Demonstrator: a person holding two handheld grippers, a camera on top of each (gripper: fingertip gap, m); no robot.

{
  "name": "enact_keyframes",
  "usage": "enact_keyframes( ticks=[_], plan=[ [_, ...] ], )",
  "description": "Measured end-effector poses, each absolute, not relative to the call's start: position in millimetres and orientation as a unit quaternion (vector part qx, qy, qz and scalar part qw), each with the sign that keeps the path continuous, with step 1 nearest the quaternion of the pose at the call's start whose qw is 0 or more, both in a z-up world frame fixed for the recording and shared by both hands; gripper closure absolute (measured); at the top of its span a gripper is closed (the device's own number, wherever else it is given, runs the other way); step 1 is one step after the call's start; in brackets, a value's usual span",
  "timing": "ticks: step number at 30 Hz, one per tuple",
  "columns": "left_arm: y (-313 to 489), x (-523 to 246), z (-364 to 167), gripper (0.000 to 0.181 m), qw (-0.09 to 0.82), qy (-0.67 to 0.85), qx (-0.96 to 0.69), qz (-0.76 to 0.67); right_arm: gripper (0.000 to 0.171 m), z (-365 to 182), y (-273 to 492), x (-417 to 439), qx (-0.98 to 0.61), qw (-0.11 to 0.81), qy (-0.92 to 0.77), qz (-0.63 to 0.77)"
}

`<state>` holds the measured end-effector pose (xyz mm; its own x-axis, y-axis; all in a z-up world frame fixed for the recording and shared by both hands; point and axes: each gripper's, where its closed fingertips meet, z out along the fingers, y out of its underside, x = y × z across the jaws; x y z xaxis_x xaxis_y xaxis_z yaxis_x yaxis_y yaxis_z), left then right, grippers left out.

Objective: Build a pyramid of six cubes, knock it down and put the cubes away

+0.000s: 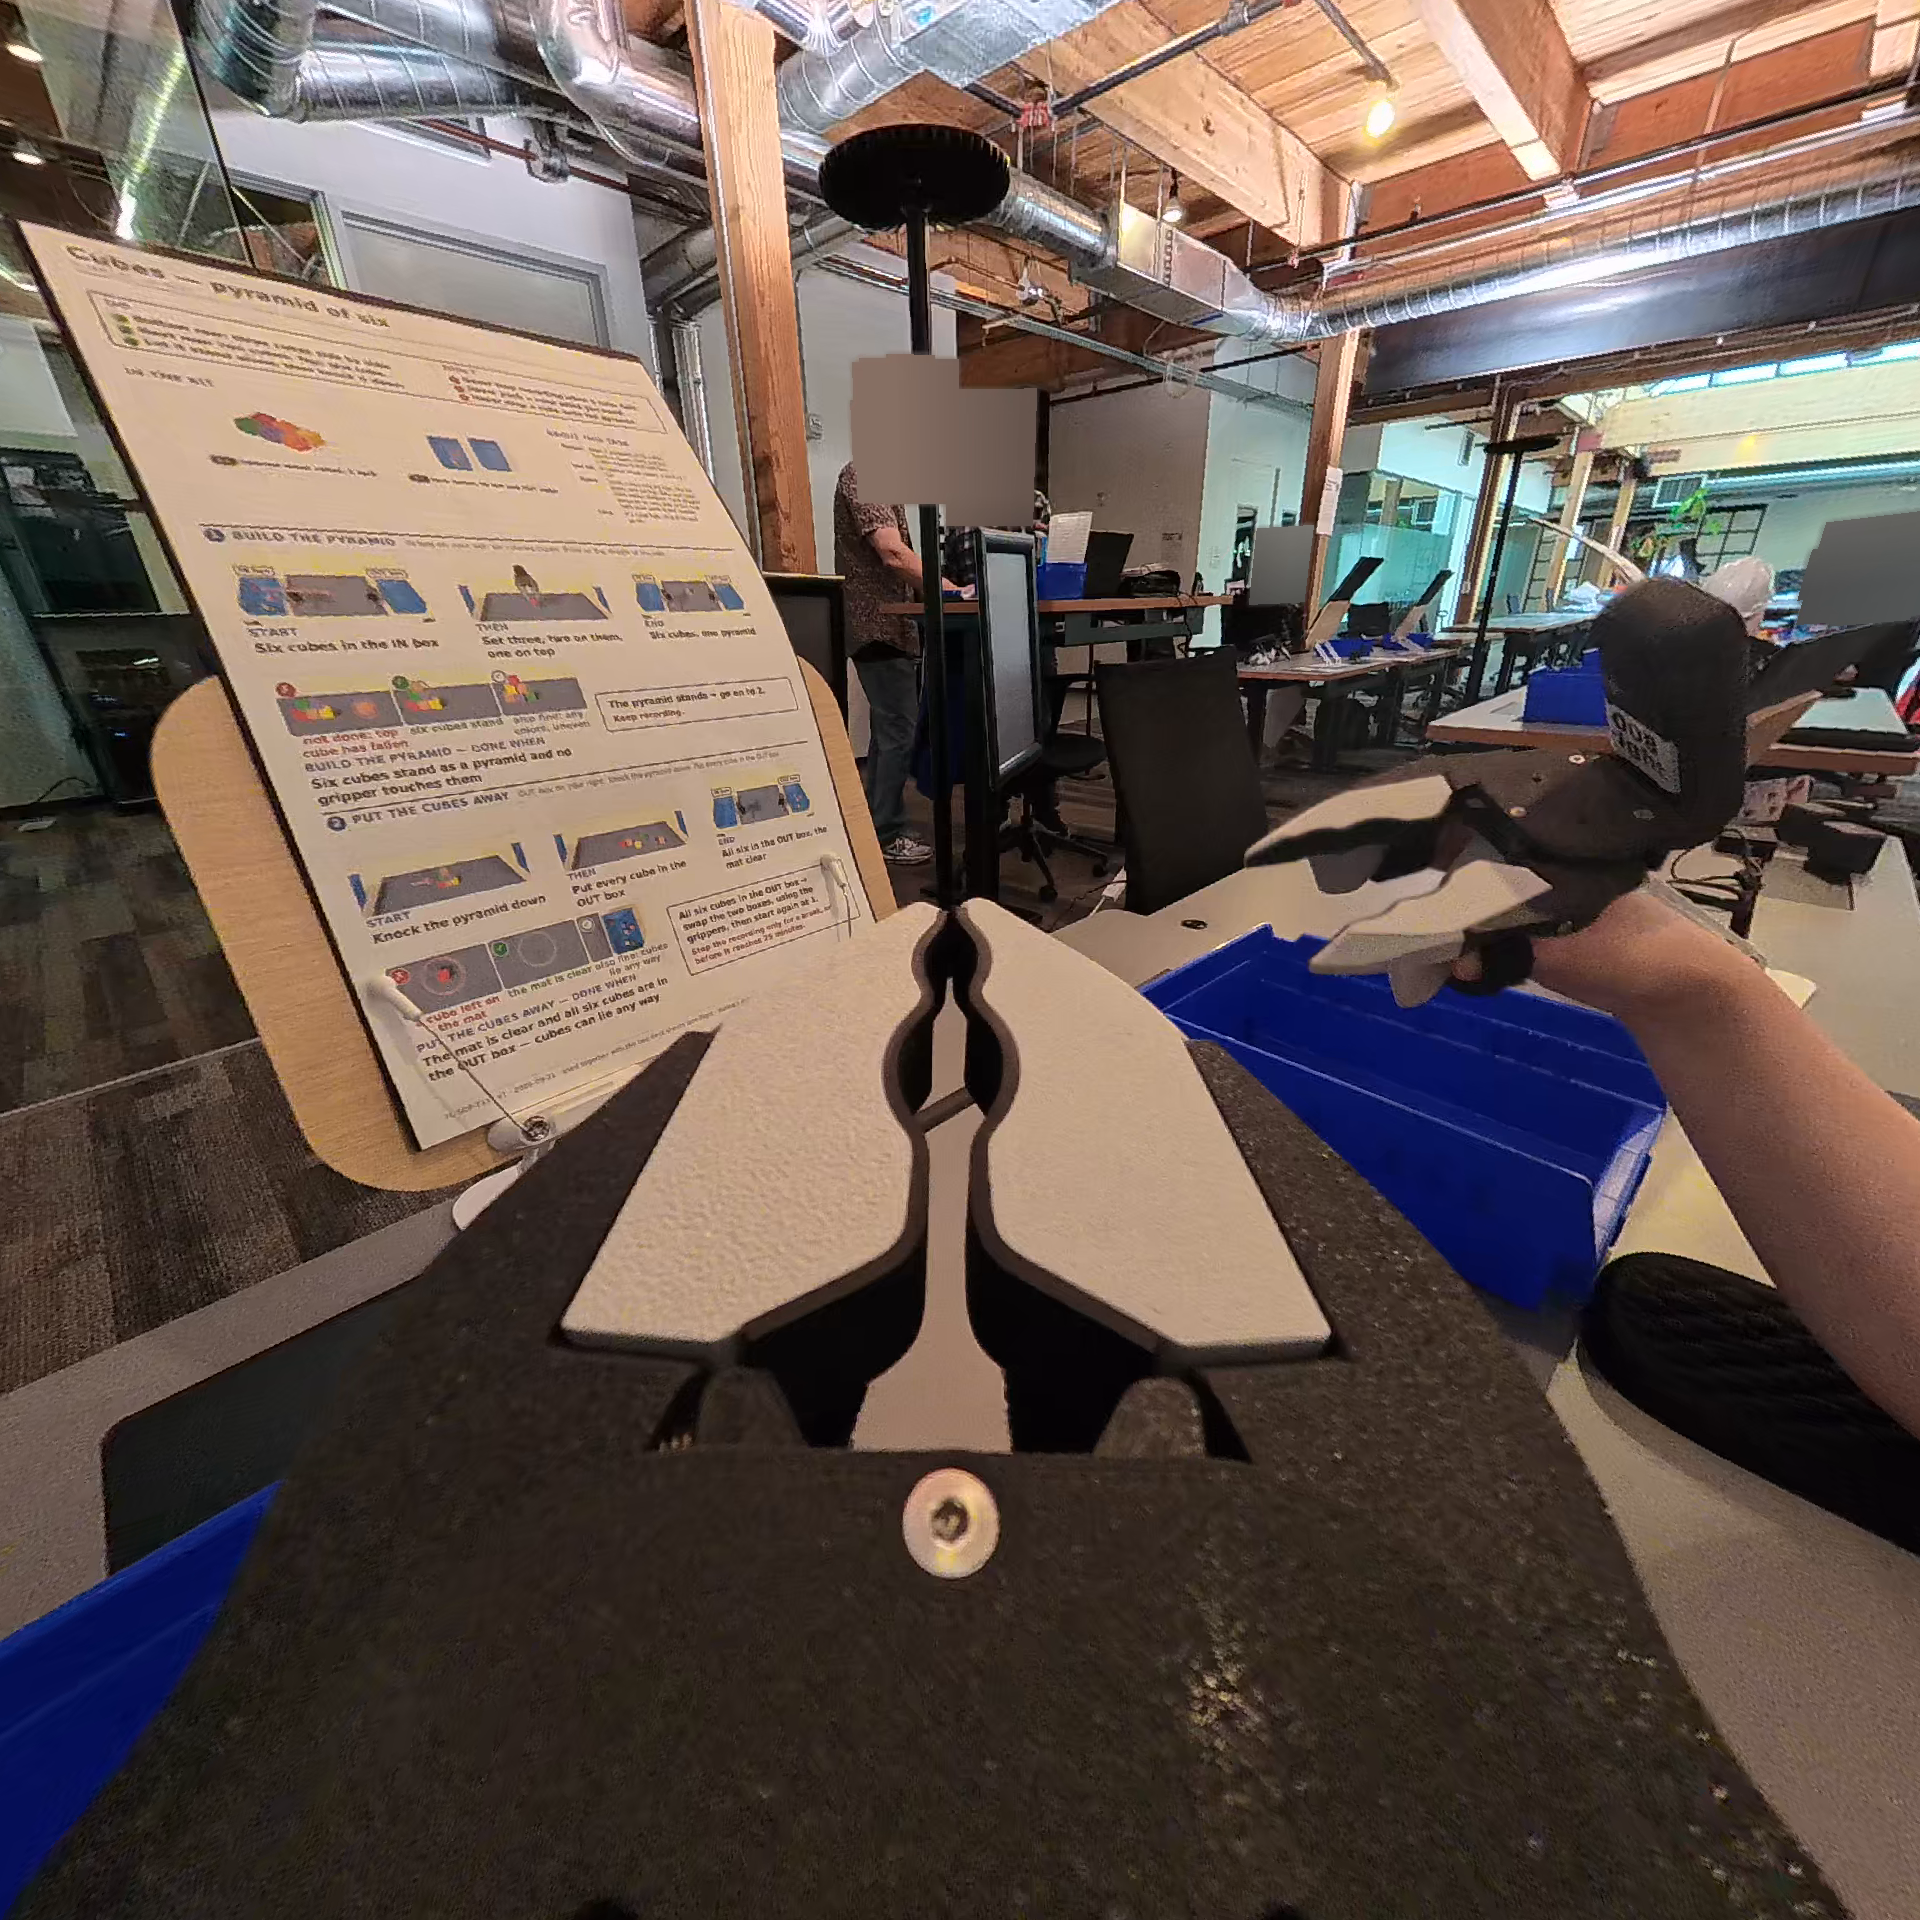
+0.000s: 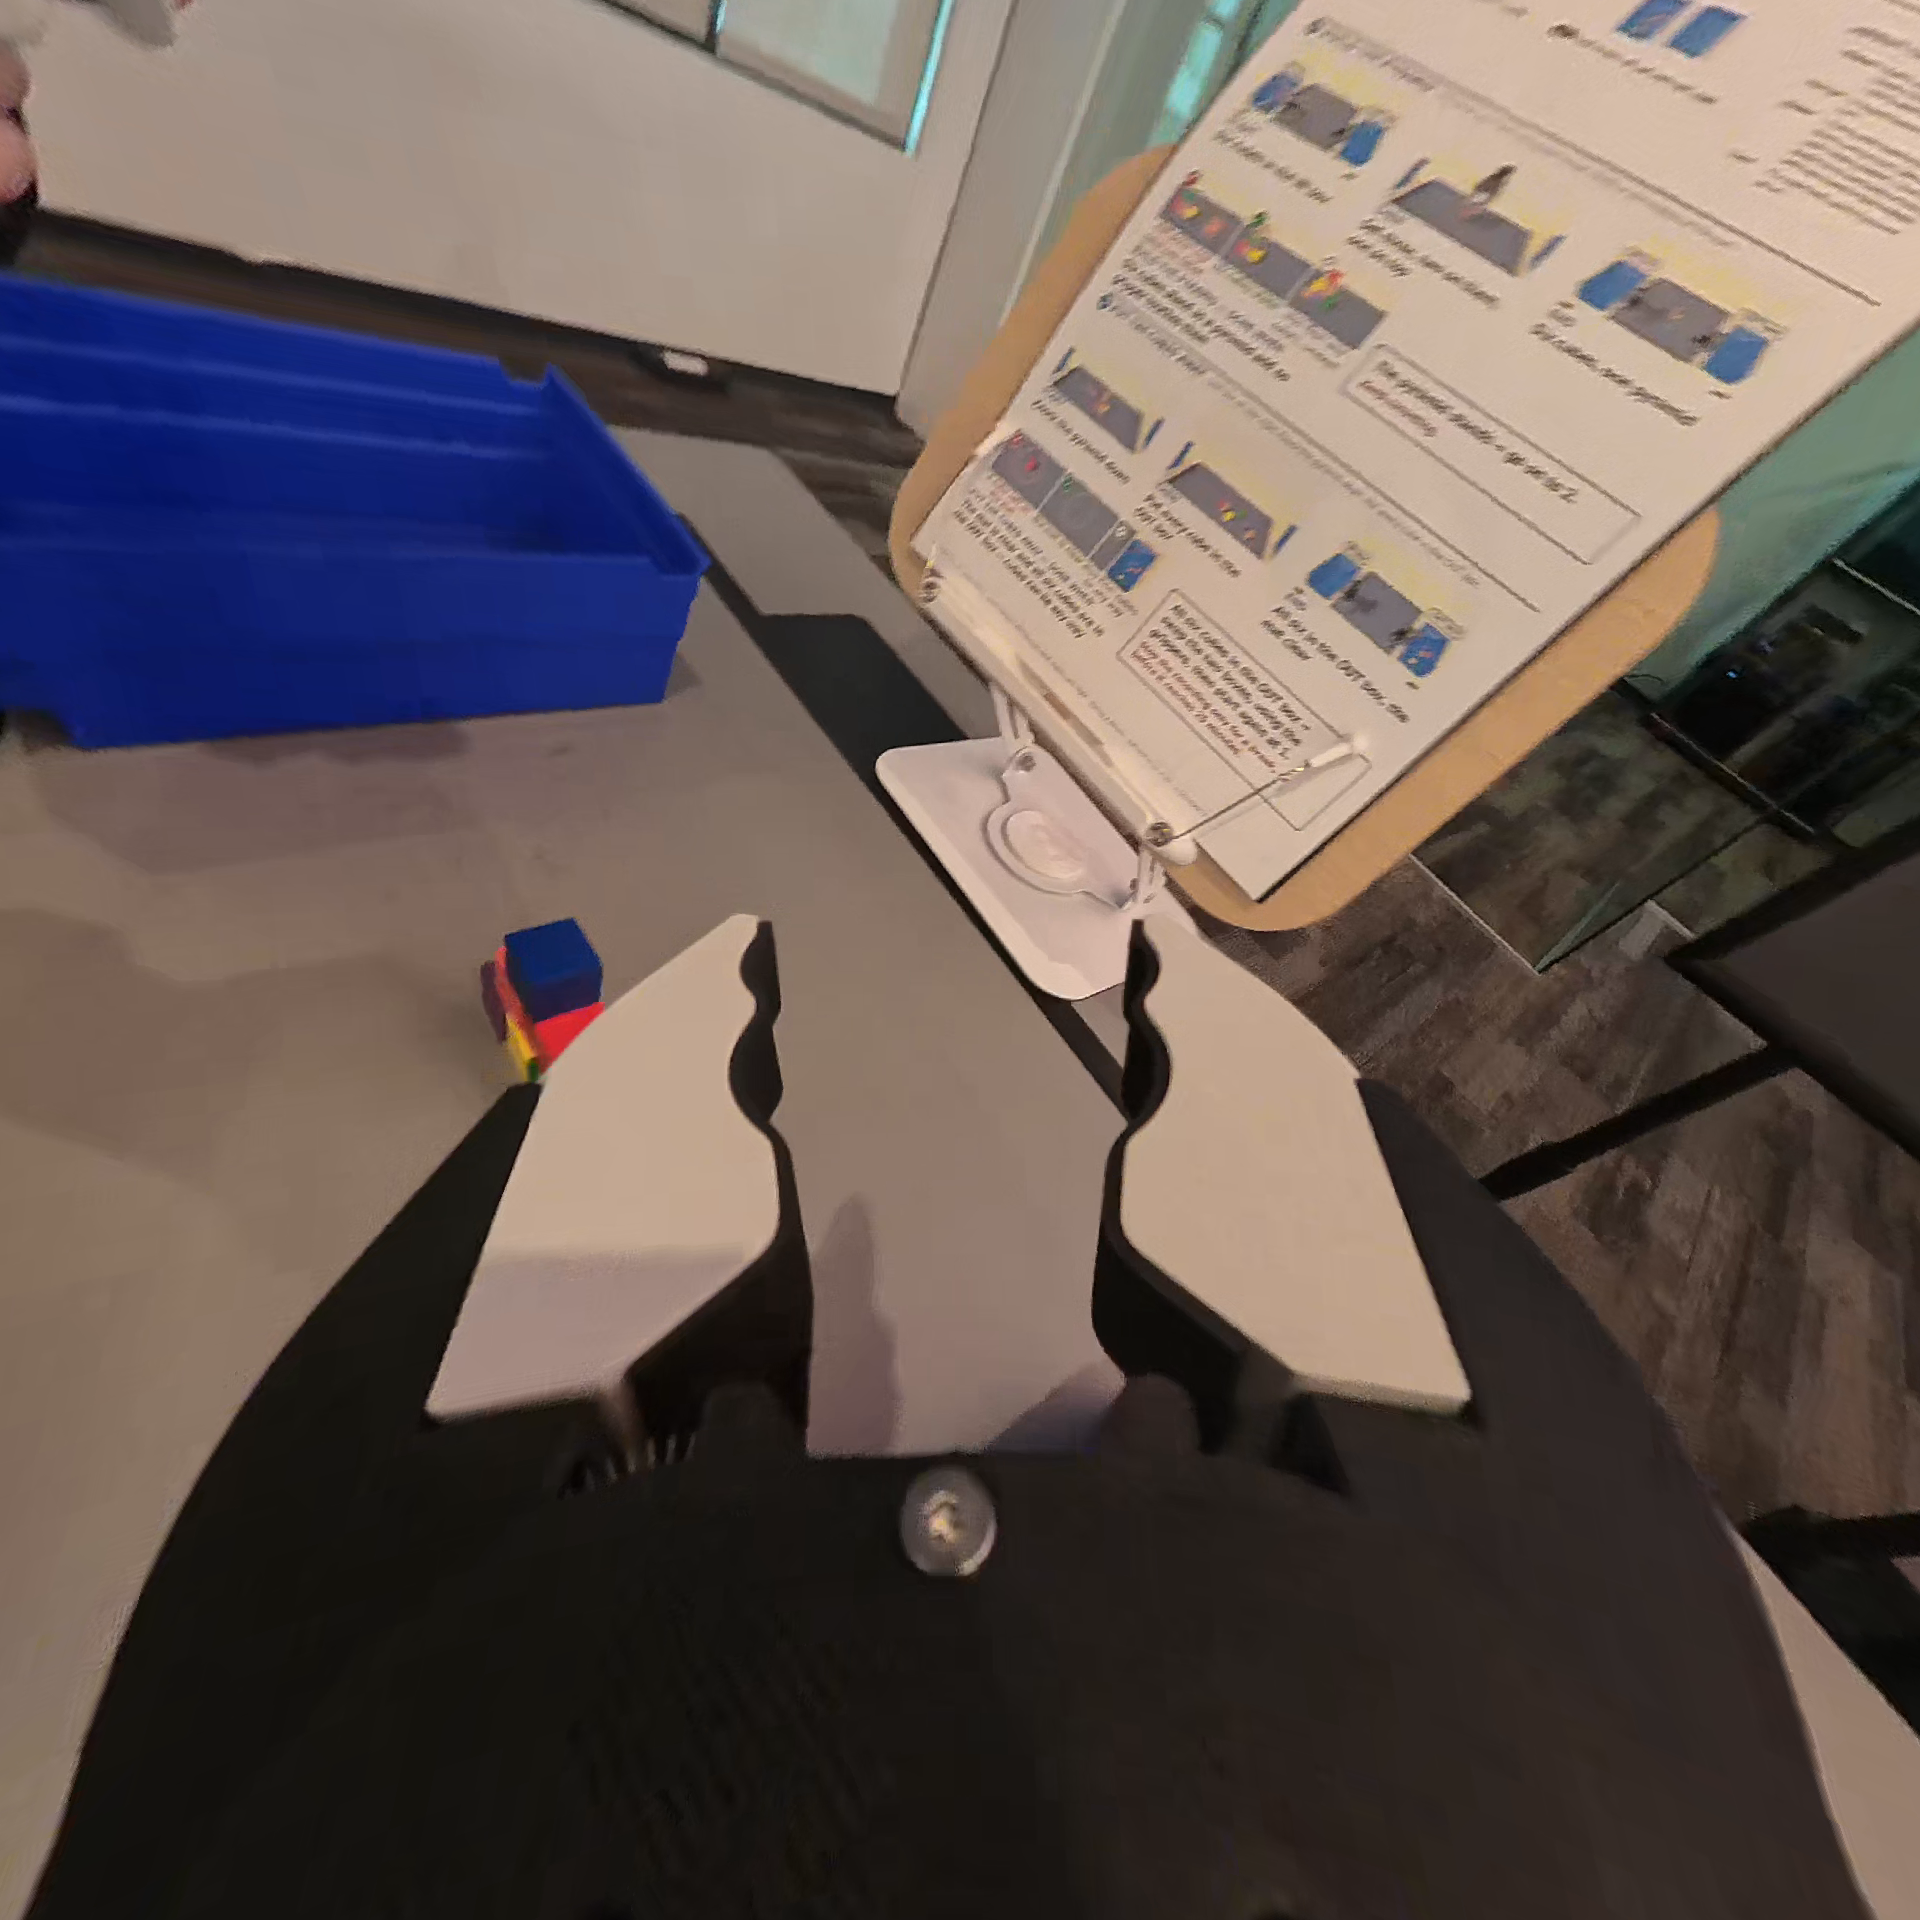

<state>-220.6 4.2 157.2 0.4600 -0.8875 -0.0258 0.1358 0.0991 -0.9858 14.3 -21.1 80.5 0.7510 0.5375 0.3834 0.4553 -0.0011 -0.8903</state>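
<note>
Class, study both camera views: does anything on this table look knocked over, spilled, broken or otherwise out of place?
Nothing stands out. The cubes stand stacked on the grey mat, the blue bin sits upright beside them, and the instruction sheet rests on its stand. The left gripper is shut and the right gripper open, both holding nothing.

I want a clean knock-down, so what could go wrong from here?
The cube pyramid stands just left of the open right gripper; a sideways drift could topple it early. A hard sweep could send cubes off the table edge near the instruction stand. The blue bin sits apart, so scattered cubes mean long carries.
</note>
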Motion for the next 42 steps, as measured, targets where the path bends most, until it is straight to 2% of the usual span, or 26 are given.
enact_keyframes(
  ticks=[11,30,37,42],
  plan=[
    [4,-229,163,0.181,0.662,0.331,-0.547,-0.392,0.113,72,-24,-8,-0.699,0.596,-0.395,0.027],
    [13,-213,141,0.181,0.646,0.357,-0.567,-0.367,0.116,113,-10,87,-0.705,0.693,-0.135,0.057],
    [17,-214,138,0.180,0.648,0.358,-0.572,-0.353,0.107,118,-11,100,-0.697,0.708,-0.112,0.024],
    [20,-219,141,0.177,0.654,0.349,-0.573,-0.349,0.119,121,-13,108,-0.691,0.717,-0.083,0.035]
  ],
)
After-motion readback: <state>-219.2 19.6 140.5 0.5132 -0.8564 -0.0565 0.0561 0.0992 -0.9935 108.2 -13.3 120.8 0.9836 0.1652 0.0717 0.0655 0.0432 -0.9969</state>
